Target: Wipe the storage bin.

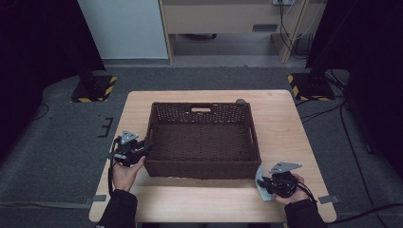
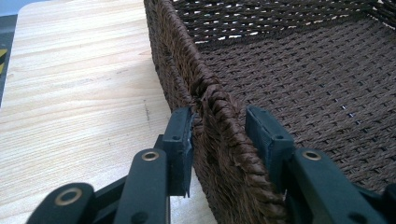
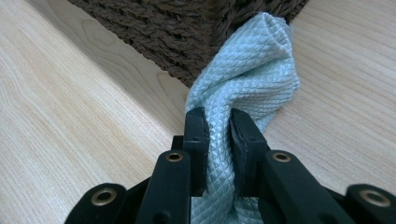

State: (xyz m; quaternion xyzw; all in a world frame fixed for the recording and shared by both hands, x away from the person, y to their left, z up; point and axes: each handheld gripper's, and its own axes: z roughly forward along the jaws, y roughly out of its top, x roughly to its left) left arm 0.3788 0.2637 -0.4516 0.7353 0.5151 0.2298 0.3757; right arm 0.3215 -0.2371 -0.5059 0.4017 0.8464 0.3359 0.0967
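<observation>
Pinching a cloth point(image 3: 243, 88) at the lower right, the right gripper point(image 3: 217, 126) readies it for the basket point(image 1: 202, 168); the left gripper point(image 2: 218, 128) straddles the rim, jaws released.

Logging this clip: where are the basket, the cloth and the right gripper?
basket point(image 1: 202, 168): high view, near wall.
cloth point(image 3: 247, 84): right gripper view, bunched fold above the jaws.
right gripper point(image 3: 218, 126): right gripper view, between its fingertips.
</observation>
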